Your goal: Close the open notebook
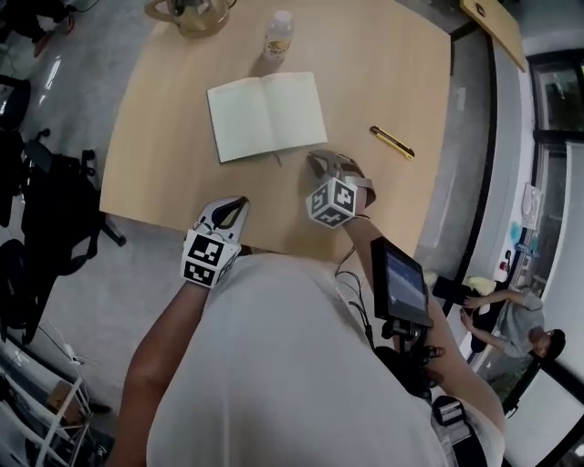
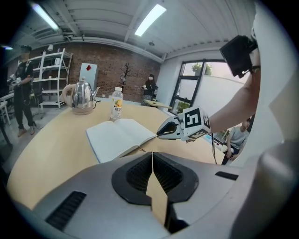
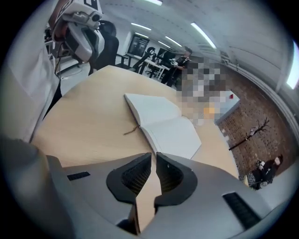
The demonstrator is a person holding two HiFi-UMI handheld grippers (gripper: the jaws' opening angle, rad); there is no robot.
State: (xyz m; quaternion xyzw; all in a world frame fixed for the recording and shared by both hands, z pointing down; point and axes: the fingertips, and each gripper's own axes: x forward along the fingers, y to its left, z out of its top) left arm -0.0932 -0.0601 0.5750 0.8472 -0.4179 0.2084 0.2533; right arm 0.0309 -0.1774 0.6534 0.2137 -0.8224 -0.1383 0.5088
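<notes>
Right by our body, we see the left gripper [image 1: 235, 202] at the near edge of the wooden table [image 1: 155, 164]. Its claw is closed tight and holds nothing.

A bit farther in, the right gripper [image 1: 318, 159] is over the tabletop. Its claw is closed too, with just a thin slit between the two sides, and nothing is in it. It points at the notebook [image 1: 266, 115], and its tip is just beside the book's near edge.

The notebook lies open and flat in the middle of the table, with both blank pages facing up. A thin ribbon [image 1: 278, 160] sticks out from its near edge.

To the right of the book, well apart from it, we see a thin yellow and black tool [image 1: 392, 142].

Past the book stands a small bottle [image 1: 278, 36] with a white cap. Farthest away, at the far edge, sits a shiny kettle [image 1: 192, 14].
</notes>
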